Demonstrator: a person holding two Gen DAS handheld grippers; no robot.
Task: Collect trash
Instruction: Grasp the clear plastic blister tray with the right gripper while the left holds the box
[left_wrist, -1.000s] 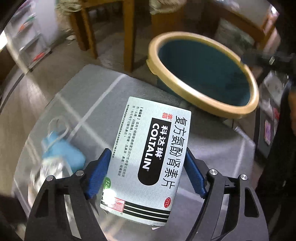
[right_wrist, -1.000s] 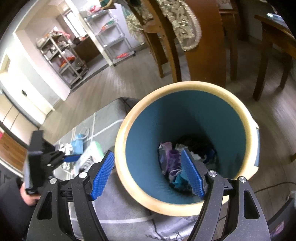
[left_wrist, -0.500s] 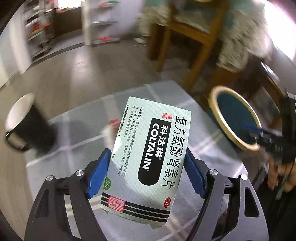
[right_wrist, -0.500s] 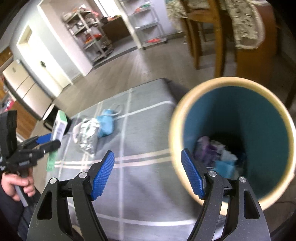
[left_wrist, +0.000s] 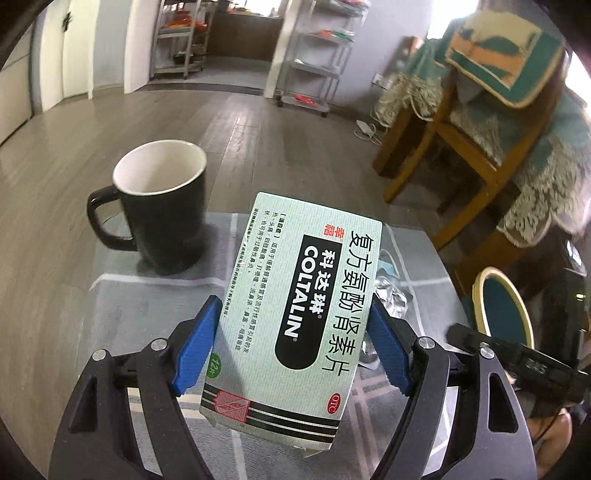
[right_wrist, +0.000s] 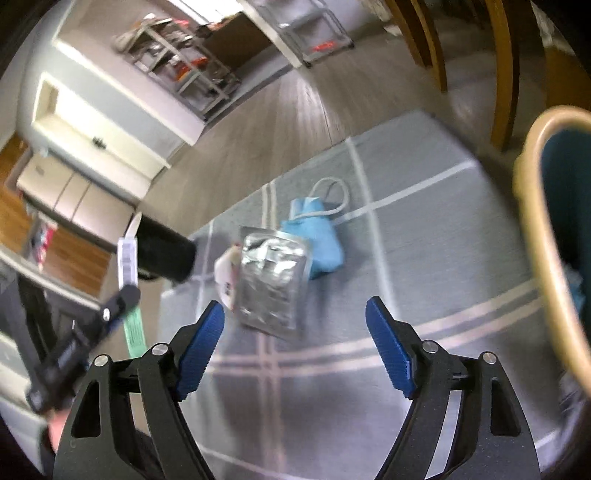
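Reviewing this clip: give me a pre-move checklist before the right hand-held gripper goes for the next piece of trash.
1. Right hand-held gripper empty, jaws opening: ok.
2. Foil blister pack on the grey cloth, ahead of the fingers: ok.
3. Blue face mask touches or overlaps the pack: not ok.
4. Left hand-held gripper gripping the medicine box: ok.
5. Bin opening within reach: cannot tell.

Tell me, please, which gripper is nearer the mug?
Left. The left gripper, holding the box, is just beside the mug; the right gripper, jaws opening, sits farther off.
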